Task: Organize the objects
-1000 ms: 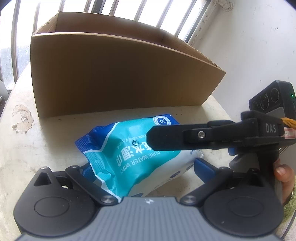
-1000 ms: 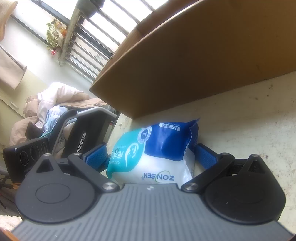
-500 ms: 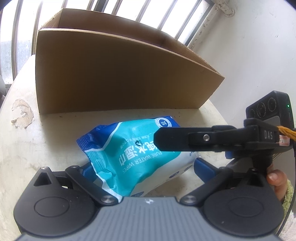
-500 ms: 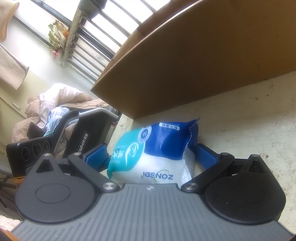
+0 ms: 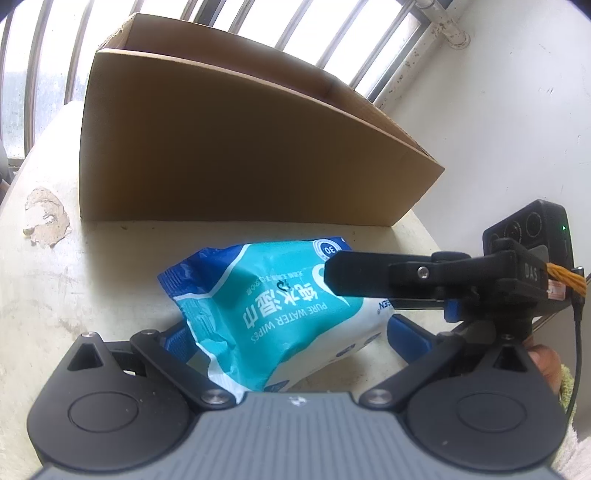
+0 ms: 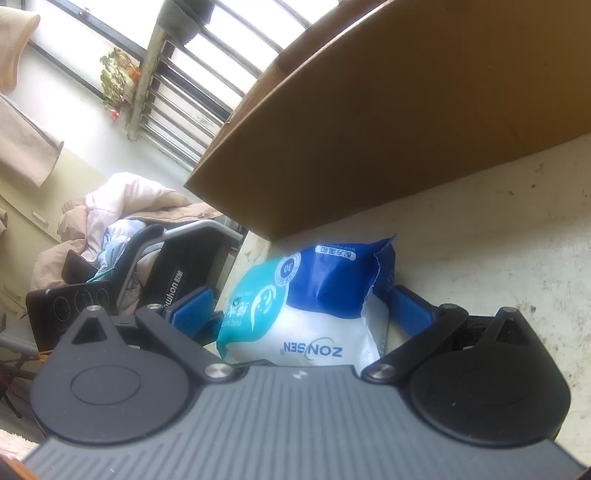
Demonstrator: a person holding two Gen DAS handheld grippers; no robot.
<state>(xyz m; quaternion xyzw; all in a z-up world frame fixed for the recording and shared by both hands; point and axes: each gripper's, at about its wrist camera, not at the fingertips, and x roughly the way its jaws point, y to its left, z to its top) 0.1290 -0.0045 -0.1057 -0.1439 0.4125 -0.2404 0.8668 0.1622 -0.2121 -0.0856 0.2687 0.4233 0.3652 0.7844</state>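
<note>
A teal, blue and white pack of water wipes lies tilted just over the pale table top, in front of a brown cardboard box. My left gripper is shut on the pack, with a blue pad at each side. My right gripper is shut on the same pack from the other end. In the left wrist view a black finger of the right gripper crosses the pack's top. The box fills the upper right of the right wrist view.
A white wall rises to the right of the table, and barred windows stand behind the box. A chipped patch marks the table at left. Beyond the table edge are a black chair and piled clothes.
The pack stays held by both grippers. In the left wrist view the box has drifted slightly right, and the right gripper's finger has shifted a little to the right across the pack.
</note>
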